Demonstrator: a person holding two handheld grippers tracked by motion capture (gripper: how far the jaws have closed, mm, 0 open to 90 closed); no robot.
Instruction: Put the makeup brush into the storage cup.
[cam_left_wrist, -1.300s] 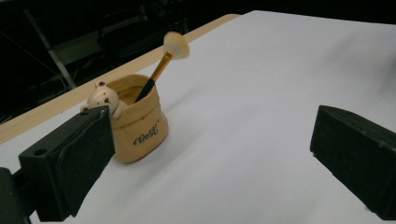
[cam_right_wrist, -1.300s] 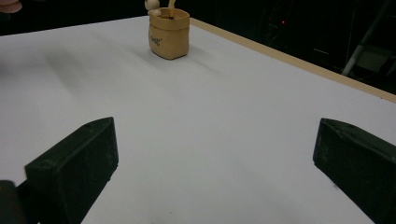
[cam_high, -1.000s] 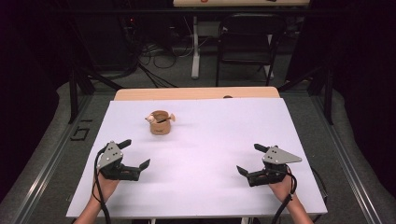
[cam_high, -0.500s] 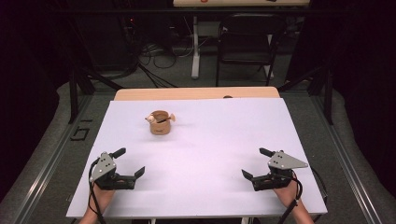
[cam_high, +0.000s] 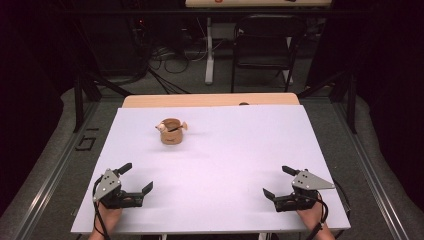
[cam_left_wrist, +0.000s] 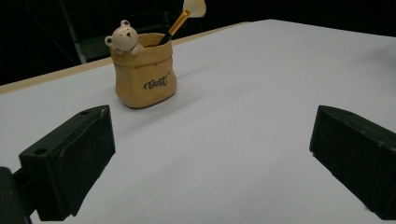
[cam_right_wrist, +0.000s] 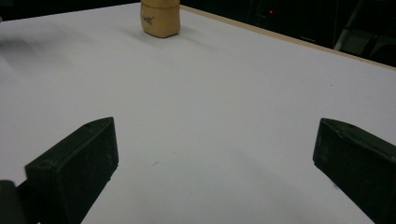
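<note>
Tan bear pouch (cam_left_wrist: 144, 74) with script lettering, unreadable; left tongs (cam_high: 136, 177), right tongs (cam_high: 278, 181) apart.

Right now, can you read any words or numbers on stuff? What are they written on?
"Bear", roughly: dark cursive word on the front of the tan pot with the little bear on its rim; the letters are too blurred to be sure.
In the right gripper view the same word on the pot is too small to read.
Nothing else carries writing.
</note>
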